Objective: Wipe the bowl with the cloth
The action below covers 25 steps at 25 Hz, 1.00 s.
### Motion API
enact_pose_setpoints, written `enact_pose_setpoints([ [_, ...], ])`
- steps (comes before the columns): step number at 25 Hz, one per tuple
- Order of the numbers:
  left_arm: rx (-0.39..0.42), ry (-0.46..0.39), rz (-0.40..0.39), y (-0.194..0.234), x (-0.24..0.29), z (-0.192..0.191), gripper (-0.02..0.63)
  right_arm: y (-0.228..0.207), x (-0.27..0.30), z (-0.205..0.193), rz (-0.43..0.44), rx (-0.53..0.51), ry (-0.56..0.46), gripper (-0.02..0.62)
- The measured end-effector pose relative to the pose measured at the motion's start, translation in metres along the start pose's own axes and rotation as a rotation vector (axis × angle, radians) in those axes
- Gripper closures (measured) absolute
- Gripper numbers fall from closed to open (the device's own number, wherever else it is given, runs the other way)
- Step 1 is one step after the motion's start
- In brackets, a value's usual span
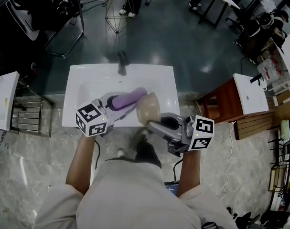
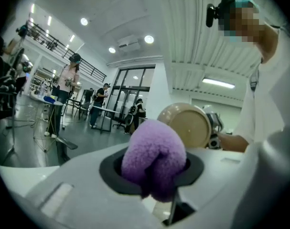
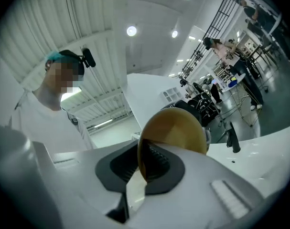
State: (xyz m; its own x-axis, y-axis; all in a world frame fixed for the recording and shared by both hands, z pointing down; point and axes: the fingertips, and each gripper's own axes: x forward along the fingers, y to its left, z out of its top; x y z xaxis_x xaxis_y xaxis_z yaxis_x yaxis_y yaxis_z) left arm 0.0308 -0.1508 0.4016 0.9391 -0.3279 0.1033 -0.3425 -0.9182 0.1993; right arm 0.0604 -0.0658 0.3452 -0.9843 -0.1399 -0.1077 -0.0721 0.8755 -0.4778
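White sink [image 1: 87,82] beneath tan bowl [image 1: 149,109], purple cloth [image 1: 129,99]

A lab hall: freestanding sinks [image 1: 82,87], worktables [image 2: 101,110], people [image 2: 68,80] about.

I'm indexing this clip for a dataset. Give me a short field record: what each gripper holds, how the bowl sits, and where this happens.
left gripper: shut on the purple cloth
right gripper: shut on the rim of the tan bowl
bowl pose: tipped on edge, underside toward the cloth
cloth to bowl: side by side; contact unclear
setting: above a white sink
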Motion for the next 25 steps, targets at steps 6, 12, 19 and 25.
enact_pose_setpoints([
  [6,-0.023,0.019,-0.047,-0.016,0.009,-0.022,0.485,-0.012,0.0,0.014,-0.023,0.028,-0.075,0.582],
  [12,-0.052,0.045,-0.089,-0.025,0.008,-0.034,0.485,-0.035,-0.001,0.021,-0.097,0.071,-0.135,0.583],
  [19,-0.061,0.074,-0.148,-0.044,0.01,-0.046,0.485,-0.083,-0.005,0.004,-0.269,0.136,-0.119,0.582],
  [25,-0.022,0.031,-0.172,-0.055,0.01,-0.032,0.485,-0.105,-0.013,-0.027,-0.405,0.128,0.002,0.583],
])
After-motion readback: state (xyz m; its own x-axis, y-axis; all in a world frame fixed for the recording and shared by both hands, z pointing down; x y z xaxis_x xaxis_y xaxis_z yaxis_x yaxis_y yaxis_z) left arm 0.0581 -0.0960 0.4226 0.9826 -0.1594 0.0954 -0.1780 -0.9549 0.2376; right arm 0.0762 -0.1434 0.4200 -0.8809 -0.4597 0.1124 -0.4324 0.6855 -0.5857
